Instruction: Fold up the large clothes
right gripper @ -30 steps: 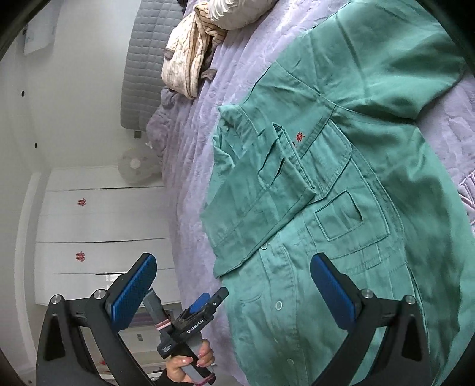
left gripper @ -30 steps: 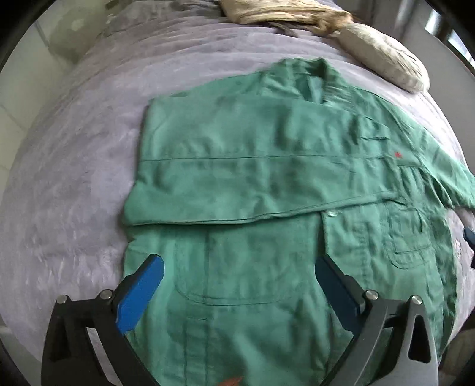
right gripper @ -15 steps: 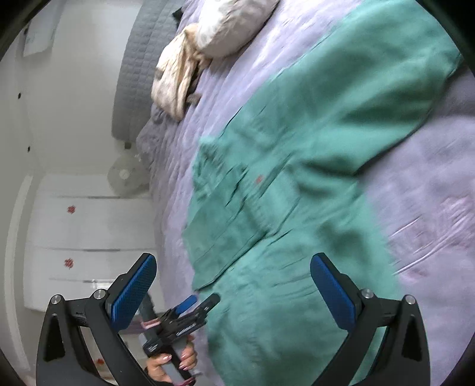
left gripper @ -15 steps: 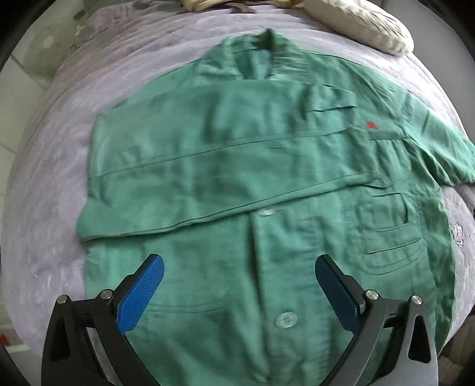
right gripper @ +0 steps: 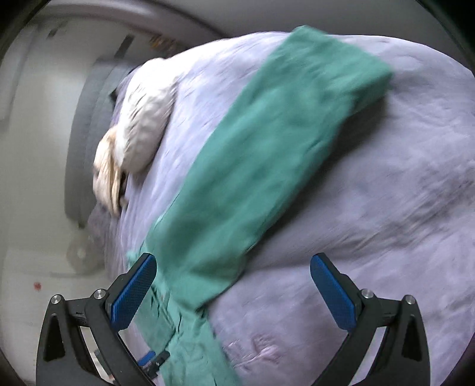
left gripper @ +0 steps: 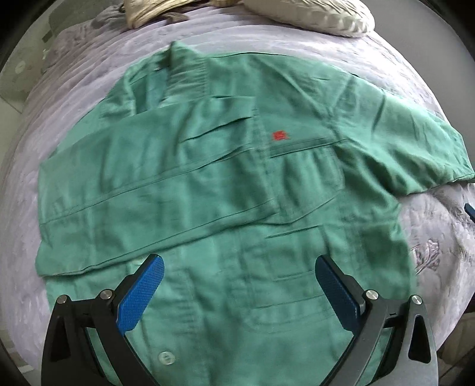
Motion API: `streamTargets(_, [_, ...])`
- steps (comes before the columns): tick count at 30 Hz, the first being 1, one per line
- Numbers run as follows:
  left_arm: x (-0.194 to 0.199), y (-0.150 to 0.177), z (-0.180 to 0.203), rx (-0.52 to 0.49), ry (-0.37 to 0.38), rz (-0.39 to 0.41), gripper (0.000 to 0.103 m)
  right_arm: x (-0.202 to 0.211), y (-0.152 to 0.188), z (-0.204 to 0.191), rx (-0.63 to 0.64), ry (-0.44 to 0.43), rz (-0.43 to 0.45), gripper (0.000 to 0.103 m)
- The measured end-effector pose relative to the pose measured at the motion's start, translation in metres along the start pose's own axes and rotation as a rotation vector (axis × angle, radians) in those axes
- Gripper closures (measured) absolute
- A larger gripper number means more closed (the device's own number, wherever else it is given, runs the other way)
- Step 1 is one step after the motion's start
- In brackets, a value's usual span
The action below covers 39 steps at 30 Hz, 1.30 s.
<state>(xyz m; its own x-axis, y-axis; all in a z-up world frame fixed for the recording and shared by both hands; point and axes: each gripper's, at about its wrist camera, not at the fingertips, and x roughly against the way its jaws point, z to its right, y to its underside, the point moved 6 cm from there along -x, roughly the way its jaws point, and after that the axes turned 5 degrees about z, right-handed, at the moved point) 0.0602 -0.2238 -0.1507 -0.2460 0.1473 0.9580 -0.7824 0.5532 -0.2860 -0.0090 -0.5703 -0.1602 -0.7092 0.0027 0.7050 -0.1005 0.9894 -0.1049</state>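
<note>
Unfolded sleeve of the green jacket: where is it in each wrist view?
Left wrist: unfolded sleeve runs to the right edge, upper right.
Right wrist: the sleeve crosses the middle diagonally, cuff upper right.
Shared landmark: cream pillow on the purple bedspread.

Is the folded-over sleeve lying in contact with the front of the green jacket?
Touching. The left wrist view shows the folded sleeve lying flat across the green jacket chest, its hem edge pressed onto the fabric with no gap.
</note>
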Motion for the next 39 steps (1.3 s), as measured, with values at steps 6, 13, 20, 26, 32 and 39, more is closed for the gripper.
streamTargets(6, [-0.003, -0.004, 0.024, -0.03, 0.002, -0.003, 0.001, 0.004, -0.035, 0.035, -0.125, -0.019, 0.051, 0.0])
streamTargets(13, [-0.005, -0.012, 0.046, -0.022, 0.009, -0.004, 0.001, -0.006, -0.068, 0.046, -0.242, -0.15, 0.104, 0.0])
streamTargets(20, [-0.007, -0.011, 0.062, -0.035, -0.03, -0.024, 0.001, -0.035, -0.094, 0.041, -0.309, -0.18, 0.106, 0.0])
streamTargets(26, [-0.011, -0.015, 0.053, -0.015, -0.044, -0.031, 0.001, -0.042, -0.103, 0.035, -0.39, -0.208, 0.103, 0.02])
streamTargets(32, [-0.012, -0.018, 0.029, 0.002, -0.057, -0.026, 0.001, -0.048, -0.098, 0.034, -0.459, -0.248, 0.081, 0.099])
streamTargets(39, [-0.013, -0.016, -0.005, 0.028, -0.069, -0.024, 0.001, -0.041, -0.095, -0.033, -0.293, -0.369, 0.066, 0.099])
